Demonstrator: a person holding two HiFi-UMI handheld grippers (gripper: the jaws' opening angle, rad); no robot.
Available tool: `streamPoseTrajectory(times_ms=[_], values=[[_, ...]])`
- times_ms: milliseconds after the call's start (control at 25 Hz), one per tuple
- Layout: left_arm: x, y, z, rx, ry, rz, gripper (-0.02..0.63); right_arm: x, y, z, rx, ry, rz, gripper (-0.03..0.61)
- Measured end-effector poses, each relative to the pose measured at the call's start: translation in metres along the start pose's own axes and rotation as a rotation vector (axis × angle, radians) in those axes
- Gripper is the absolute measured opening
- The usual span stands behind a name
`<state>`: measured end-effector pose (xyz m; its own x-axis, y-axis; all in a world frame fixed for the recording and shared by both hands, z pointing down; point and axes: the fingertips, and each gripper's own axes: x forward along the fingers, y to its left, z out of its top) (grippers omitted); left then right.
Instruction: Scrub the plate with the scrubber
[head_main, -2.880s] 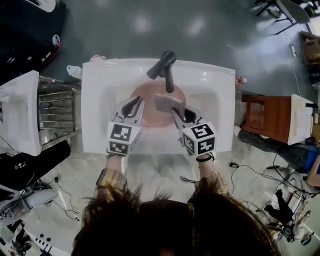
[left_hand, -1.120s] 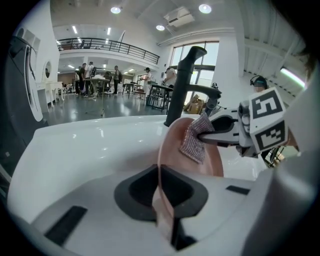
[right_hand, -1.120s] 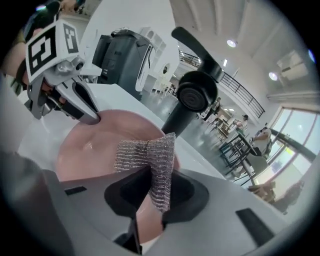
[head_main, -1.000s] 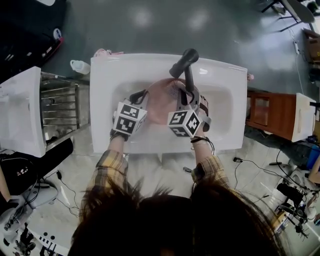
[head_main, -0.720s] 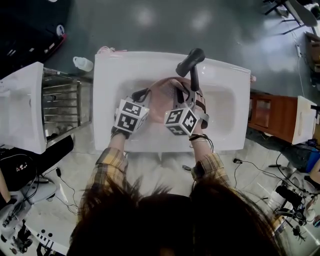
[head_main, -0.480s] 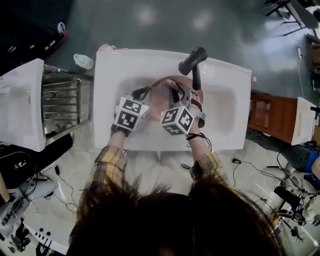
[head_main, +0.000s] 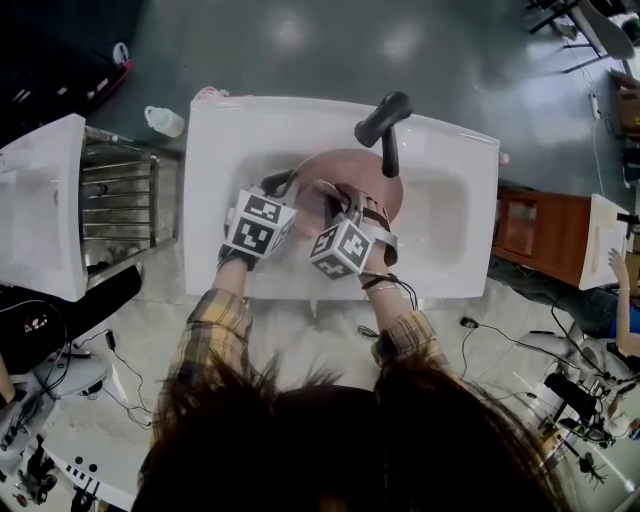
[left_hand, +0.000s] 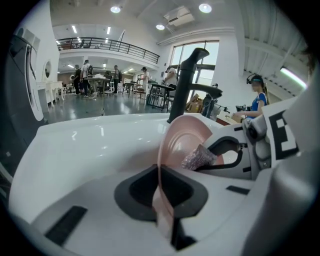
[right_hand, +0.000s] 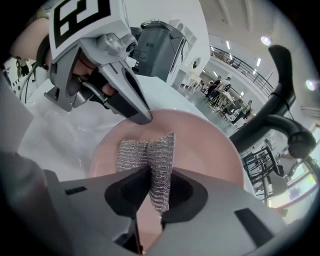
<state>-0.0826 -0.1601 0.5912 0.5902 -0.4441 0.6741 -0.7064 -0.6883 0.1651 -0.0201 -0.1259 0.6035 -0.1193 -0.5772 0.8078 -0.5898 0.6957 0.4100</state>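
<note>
- Head view: white sink (head_main: 230, 125), black faucet (head_main: 383, 125) at its far rim. The basin holds one pink plate (head_main: 350, 170). Left tongs (head_main: 283, 185) at the plate's left edge, right tongs (head_main: 348, 208) over its face.
- Left gripper view: left tongs (left_hand: 164, 200) narrow, clamped on the plate (left_hand: 182, 137) rim; the plate is raised on edge.
- Right gripper view: right tongs (right_hand: 152, 197) closed on a silver mesh scrubber (right_hand: 147, 152), which lies against the plate (right_hand: 205, 145) face.

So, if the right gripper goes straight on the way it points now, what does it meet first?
The right gripper would most likely meet the face of the round pink plate, through the silver mesh scrubber it clamps; whether that already touches is unclear.
</note>
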Motion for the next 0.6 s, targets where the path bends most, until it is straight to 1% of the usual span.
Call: streamPoseTrajectory(times_ms=[280, 440, 600], values=[[-0.002, 0.006, -0.008, -0.005, 0.018, 0.015, 0.028, 0.004, 0.03, -0.038, 0.042, 0.096, 0.142, 0.08], [-0.002, 0.007, -0.01, 0.019, 0.031, 0.021, 0.028, 0.002, 0.031, -0.056, 0.062, 0.131, 0.161, 0.081], [-0.004, 0.005, -0.012, 0.047, 0.05, 0.015, 0.028, -0.003, 0.018, -0.072, 0.085, 0.15, 0.144, 0.084]])
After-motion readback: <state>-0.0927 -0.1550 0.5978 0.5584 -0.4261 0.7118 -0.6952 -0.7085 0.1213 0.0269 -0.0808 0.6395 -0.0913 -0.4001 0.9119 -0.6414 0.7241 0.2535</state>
